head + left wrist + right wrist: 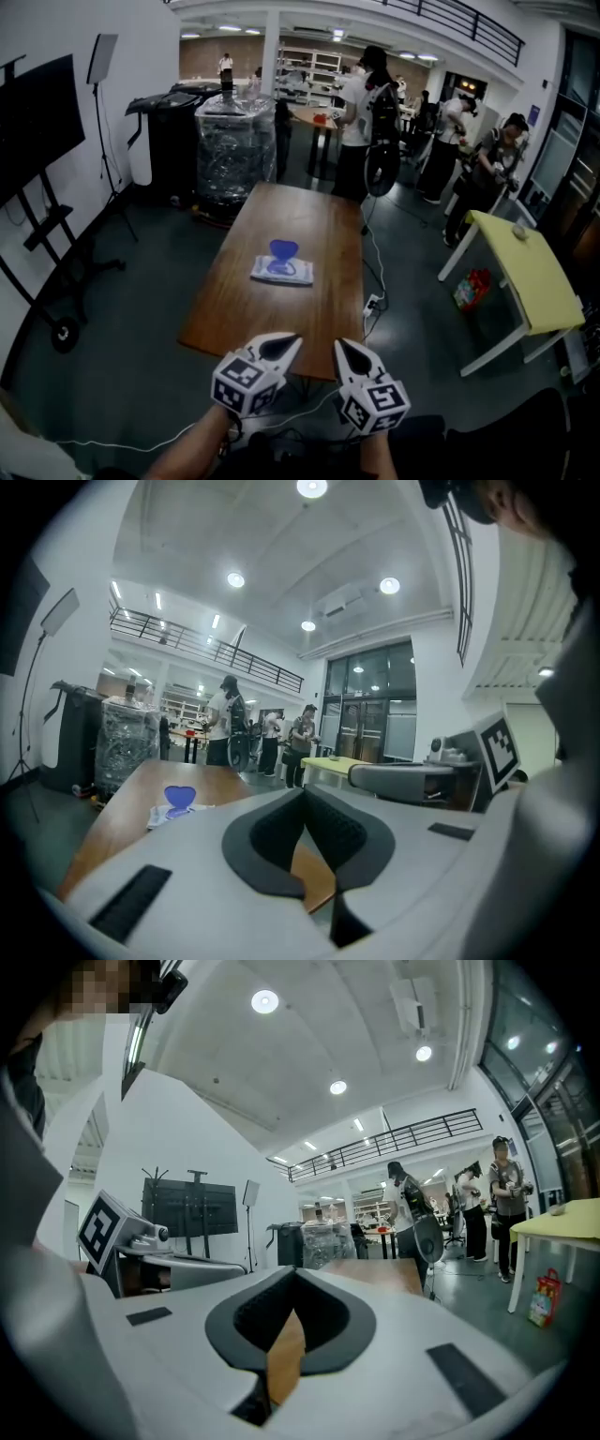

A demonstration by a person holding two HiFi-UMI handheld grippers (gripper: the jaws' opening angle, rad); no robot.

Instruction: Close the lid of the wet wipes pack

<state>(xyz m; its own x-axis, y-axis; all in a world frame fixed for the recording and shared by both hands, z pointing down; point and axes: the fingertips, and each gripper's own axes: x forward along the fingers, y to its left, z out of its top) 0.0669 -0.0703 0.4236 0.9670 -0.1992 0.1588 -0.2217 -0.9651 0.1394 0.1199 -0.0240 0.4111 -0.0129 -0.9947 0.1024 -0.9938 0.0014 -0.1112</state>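
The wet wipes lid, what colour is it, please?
The lid is blue; head view shows it best.

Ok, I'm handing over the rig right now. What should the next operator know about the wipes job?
Left gripper: shut, empty, at the near edge of the table.
Right gripper: shut, empty, beside the left one.
Wet wipes pack: lies mid-table, ahead of both grippers, neither touching it. Its blue lid stands open.
Done: lid not yet closed.
Left: reach the pack and press the lid down shut.
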